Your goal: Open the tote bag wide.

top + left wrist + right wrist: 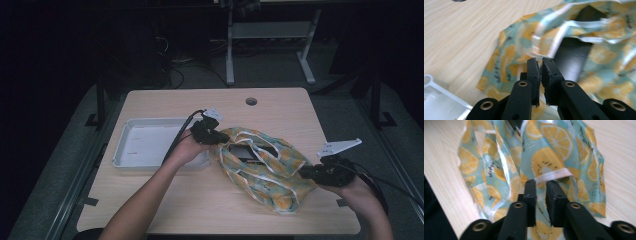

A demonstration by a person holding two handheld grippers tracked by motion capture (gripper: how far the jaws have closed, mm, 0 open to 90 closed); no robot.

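Observation:
A bag printed with orange slices on teal, with white hems, lies across the table's middle. Its mouth gapes and a flat black item sits inside. My left gripper is at the bag's left rim. In the left gripper view its jaws stand a narrow gap apart, the white hem of the bag at their tips and the black item just beyond. My right gripper is at the bag's right end. Its jaws are slightly parted with the bag's hem across their tips, not pinched.
A white tray lies to the left of the bag, under my left forearm; its corner shows in the left gripper view. The wooden table has a round hole near its far edge. Desk legs and cables stand beyond.

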